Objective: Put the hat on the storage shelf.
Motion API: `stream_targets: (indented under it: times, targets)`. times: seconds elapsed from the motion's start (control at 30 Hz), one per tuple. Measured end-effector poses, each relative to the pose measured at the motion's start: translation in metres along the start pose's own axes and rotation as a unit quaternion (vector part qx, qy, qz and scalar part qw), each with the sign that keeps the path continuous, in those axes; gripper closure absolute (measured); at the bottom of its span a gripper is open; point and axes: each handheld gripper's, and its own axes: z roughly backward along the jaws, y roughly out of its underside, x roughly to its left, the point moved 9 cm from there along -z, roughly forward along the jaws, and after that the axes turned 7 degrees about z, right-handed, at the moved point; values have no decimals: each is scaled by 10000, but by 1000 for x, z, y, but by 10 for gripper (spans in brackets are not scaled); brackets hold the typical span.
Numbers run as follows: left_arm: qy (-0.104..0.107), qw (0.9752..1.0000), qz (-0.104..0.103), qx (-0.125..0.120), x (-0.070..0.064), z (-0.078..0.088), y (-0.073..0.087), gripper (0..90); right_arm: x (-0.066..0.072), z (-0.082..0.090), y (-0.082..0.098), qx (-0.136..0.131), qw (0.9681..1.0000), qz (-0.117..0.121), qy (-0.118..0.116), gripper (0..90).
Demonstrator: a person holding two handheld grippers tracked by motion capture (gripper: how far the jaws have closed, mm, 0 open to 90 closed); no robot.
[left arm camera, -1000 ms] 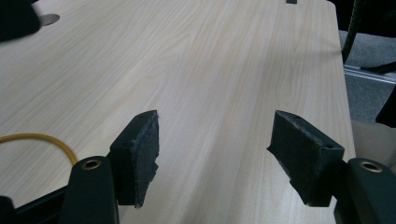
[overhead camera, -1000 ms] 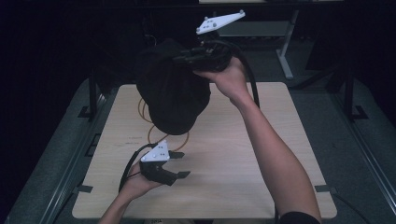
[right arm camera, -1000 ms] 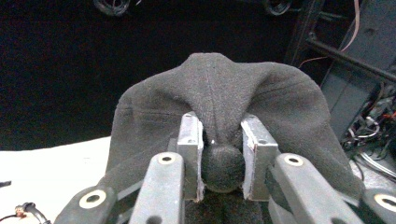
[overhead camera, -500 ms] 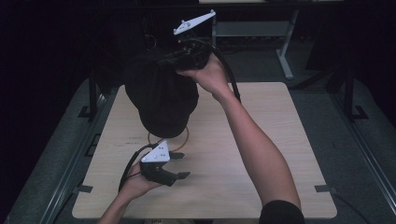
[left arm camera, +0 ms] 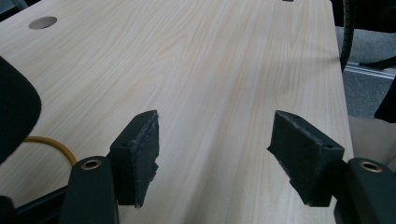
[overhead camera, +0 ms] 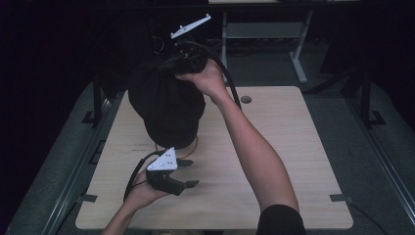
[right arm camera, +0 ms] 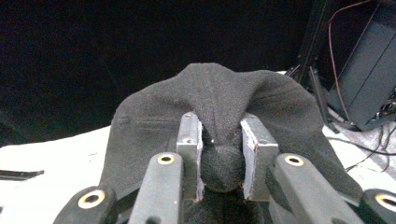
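A black cloth point(overhead camera: 166, 107) hangs bunched above the left half of the wooden table point(overhead camera: 279, 147); its lower end reaches down to a yellow ring point(overhead camera: 194, 146) lying on the top. My right gripper point(overhead camera: 180, 59) is up at the back, shut on a fold of the cloth; in the right gripper view the fabric point(right arm camera: 215, 93) is pinched between the two pads of that gripper point(right arm camera: 222, 140). My left gripper point(overhead camera: 192, 172) rests near the front of the table, open, with bare wood between its pads point(left arm camera: 140, 149). The cloth's edge point(left arm camera: 14, 112) and the ring point(left arm camera: 51, 142) lie to its left.
A round cable hole point(overhead camera: 246, 99) is in the table's back edge. A desk frame point(overhead camera: 298, 54) stands behind the table on the grey floor. Black posts point(overhead camera: 364, 93) flank the table's sides.
My right hand has carried the black cloth leftward and a little lower. The left gripper has stayed where it was.
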Motion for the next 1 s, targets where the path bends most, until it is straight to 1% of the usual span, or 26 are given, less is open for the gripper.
stream_targets:
  times: [0.1,0.13,0.17,0.27,0.33,0.37,0.43,0.47,0.5,0.53,0.57,0.67,0.7,0.77,0.87,0.9,0.97,1.0]
  targets:
    - [14,10000,-16,-11,-1,-1,0,324,0,-7,2,51,10000,-45,-10,718]
    - [15,10000,-27,-2,-1,-1,0,324,0,-10,2,71,10000,-2,-19,717]
    - [20,10000,-36,2,-2,-1,0,324,0,-12,2,79,10000,-27,-11,717]
    - [29,10000,-44,-2,-3,-2,-1,324,0,-18,3,140,9999,23,7,714]
    - [31,9999,-91,47,-2,-1,0,324,0,-23,4,191,9998,53,21,710]
    - [37,10000,-74,35,-3,-2,-1,324,0,-25,5,218,9997,63,26,702]
    - [59,10000,-57,51,-4,-2,0,324,1,-30,8,280,9996,14,-18,664]
    - [74,10000,-48,28,-4,-3,0,324,2,-34,10,349,9994,19,-49,618]
    - [80,9999,-50,33,-5,-3,0,324,3,-36,11,388,9992,-30,-76,602]
    - [93,9999,-49,27,-6,-4,0,324,4,-38,13,427,9990,-29,-110,563]
    - [91,9999,-54,36,-6,-4,0,324,3,-40,14,411,9991,-40,-97,520]
    - [91,9999,-62,21,-6,-3,-1,324,3,-40,15,377,9992,-97,-112,488]
    - [87,9999,-61,12,-6,-3,-1,324,3,-39,16,406,9990,-138,-97,478]
    - [81,9999,-77,34,-6,-2,0,324,2,-38,18,411,9990,-143,-105,455]
    - [81,9999,-108,34,-6,-2,-1,324,3,-32,19,306,9991,-225,-159,424]
    - [78,9999,-111,36,-6,-3,0,324,2,-30,20,271,9993,-194,-151,415]
    - [72,9999,-110,40,-6,-3,0,324,2,-25,20,244,9993,-254,-156,392]
    - [70,9999,-93,41,-6,-3,0,323,1,-23,21,215,9993,-247,-158,384]
